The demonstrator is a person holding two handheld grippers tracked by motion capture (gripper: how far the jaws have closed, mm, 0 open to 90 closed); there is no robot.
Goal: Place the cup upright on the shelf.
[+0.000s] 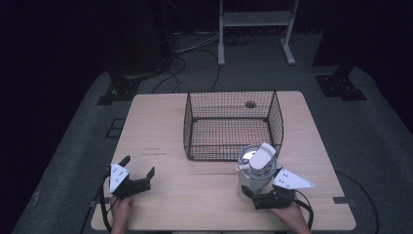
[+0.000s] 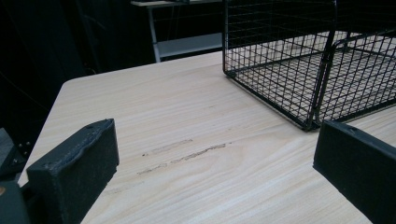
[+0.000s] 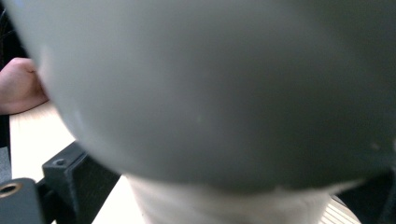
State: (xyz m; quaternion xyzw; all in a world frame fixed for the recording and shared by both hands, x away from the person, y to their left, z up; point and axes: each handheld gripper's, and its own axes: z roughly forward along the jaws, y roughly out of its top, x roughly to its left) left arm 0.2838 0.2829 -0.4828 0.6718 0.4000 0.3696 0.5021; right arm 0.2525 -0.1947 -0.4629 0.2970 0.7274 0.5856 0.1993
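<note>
A grey-white jug point(image 1: 255, 170) with a flip lid is being gripped by the right tool point(image 1: 258, 194) at the lower right of the high view, just in front of the near right corner of the wire basket point(image 1: 233, 126). Whether the jug is being lifted or is resting on the desk point(image 1: 160, 122) cannot be told. In the right gripper view the jug point(image 3: 210, 93) is being pressed so close to the lens that it is being seen as a blurred grey curve, with one black jaw at the lower left; the jaws are judged to be closed against its lower body, though the contact itself is being hidden.

The left tool point(image 1: 139, 175) is being held idle at the lower left, jaws spread wide with nothing between them; in the left gripper view bare desk and a basket corner are being seen between them.

The work is judged to be at an early stage: the jug is being held, the basket is being left empty, and the placing inside is not yet done.

The jug's contents and its base are being hidden. The room behind is being lost in darkness.
</note>
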